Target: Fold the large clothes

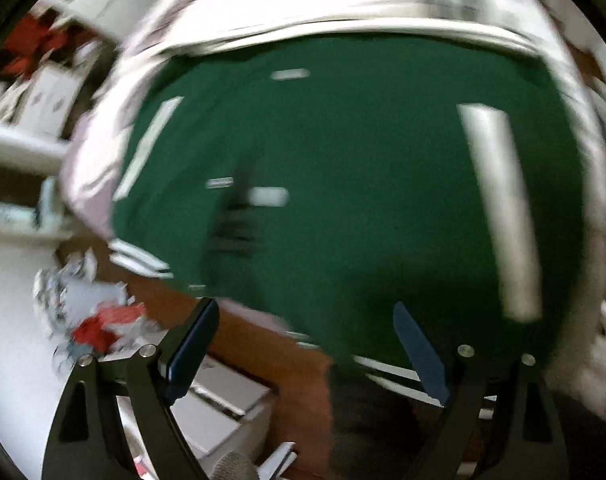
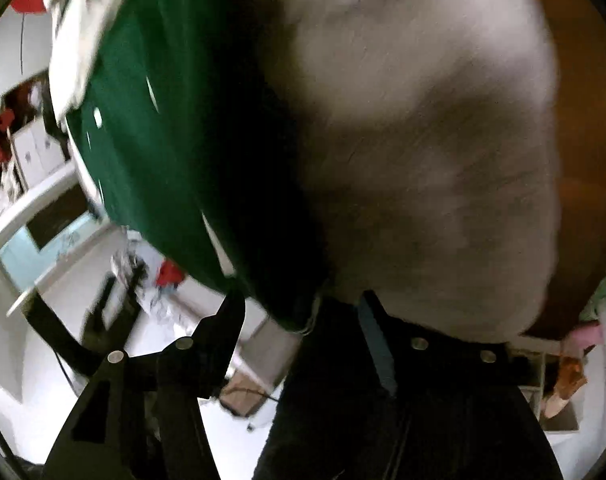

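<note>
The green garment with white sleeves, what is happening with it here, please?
A person with a two-finger gripper in each hand is handling a green garment with white sleeves. It lies spread before the left gripper, whose fingers are apart and hold nothing. The right gripper is also open, close to the garment's edge. Both views are motion-blurred, and no neat fold shows yet.

Left wrist view faces green garment (image 1: 343,184) close up; right wrist view closer, oblique; both share garment.

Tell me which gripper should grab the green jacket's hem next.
Probably left. The left gripper is open, with the jacket and its striped hem right between its fingers. The right gripper sits at the jacket's side edge, its view blurred.
</note>
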Demonstrator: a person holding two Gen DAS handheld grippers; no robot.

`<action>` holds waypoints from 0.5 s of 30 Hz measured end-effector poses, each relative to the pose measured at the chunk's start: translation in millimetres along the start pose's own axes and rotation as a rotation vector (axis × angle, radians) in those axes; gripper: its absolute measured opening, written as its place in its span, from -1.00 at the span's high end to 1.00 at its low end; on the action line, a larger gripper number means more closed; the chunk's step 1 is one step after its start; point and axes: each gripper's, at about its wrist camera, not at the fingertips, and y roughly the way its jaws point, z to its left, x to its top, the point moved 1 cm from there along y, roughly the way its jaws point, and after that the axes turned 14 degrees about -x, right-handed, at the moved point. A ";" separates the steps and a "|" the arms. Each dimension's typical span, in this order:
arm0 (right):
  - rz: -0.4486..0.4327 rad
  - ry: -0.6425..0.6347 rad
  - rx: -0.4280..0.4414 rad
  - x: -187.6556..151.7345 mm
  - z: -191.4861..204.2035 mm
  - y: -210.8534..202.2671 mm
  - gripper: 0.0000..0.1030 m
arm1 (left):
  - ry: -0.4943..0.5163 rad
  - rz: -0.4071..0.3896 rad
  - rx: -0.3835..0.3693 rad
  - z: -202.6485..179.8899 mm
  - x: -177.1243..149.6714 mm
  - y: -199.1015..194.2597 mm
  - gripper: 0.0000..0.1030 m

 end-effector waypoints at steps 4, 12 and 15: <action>-0.116 0.026 -0.069 23.6 -52.7 -68.1 -0.25 | 0.180 0.029 -0.047 -77.6 -16.2 13.2 -0.72; -0.241 -0.019 -0.060 93.7 -77.9 -130.9 -0.28 | 0.285 0.032 0.032 -129.9 -24.2 53.8 -0.71; -0.250 -0.031 -0.028 123.9 -43.9 -126.6 -0.34 | 0.311 0.003 0.020 -133.6 -30.7 32.5 -0.69</action>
